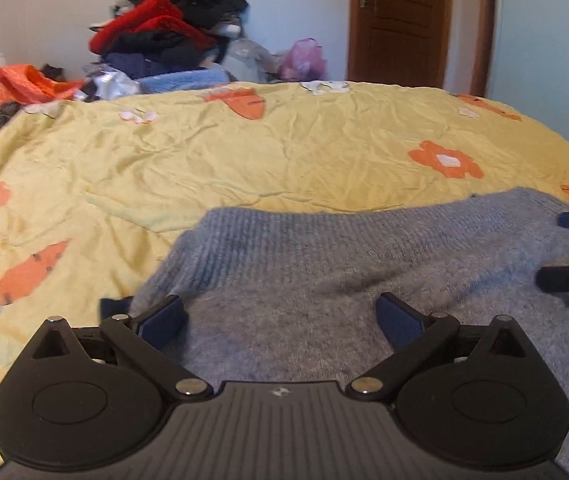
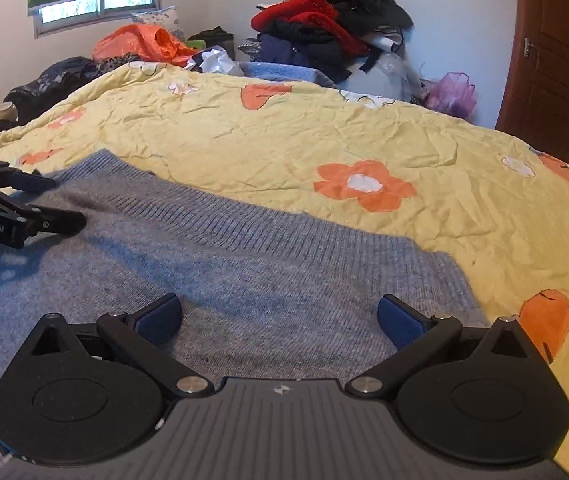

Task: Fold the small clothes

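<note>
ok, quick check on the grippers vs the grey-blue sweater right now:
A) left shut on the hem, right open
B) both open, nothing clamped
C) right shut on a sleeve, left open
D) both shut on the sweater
B: the left gripper and right gripper both stand wide apart over the sweater, which lies flat on the yellow bedspread with no fabric pinched between either pair of pads.

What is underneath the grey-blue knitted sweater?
The sweater lies flat on a yellow flowered quilt, which shows all around its ribbed edge. Whatever sits beneath the sweater's middle is covered.
</note>
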